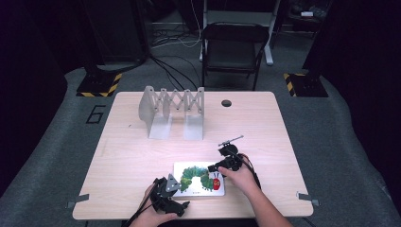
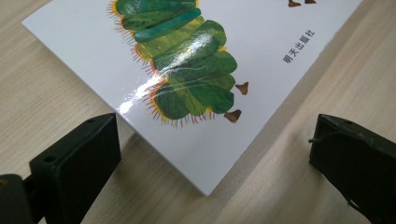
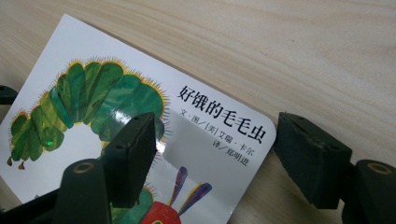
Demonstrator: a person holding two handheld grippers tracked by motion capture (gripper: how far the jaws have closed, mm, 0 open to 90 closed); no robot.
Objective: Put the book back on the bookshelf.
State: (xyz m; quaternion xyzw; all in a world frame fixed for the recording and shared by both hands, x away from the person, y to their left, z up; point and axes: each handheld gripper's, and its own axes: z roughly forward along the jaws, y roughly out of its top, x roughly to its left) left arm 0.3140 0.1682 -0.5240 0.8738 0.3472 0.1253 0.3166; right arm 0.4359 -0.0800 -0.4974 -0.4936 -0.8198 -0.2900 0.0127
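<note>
1. A picture book (image 1: 199,178) lies flat on the wooden table (image 1: 132,151), near the edge where the person sits.
2. The book has a white cover with a big green caterpillar that has a red head.
3. The left gripper (image 1: 185,204) is just beside the book's near left corner. In the left gripper view (image 2: 212,163) its two black jaws stand wide apart, one on each side of that corner. They do not touch the book, so it holds nothing.
4. The right gripper (image 1: 211,167) is at the book's far right corner. In the right gripper view (image 3: 212,158) its jaws are wide apart too. One jaw hangs over the cover and the other is past the book's edge, over the table. It is not pinching the book.
5. A grey metal rack (image 1: 173,112) stands on the table, well away from the book on its far side.
6. A small dark hole (image 1: 226,103) is in the table, farther from the book than the rack.
</note>
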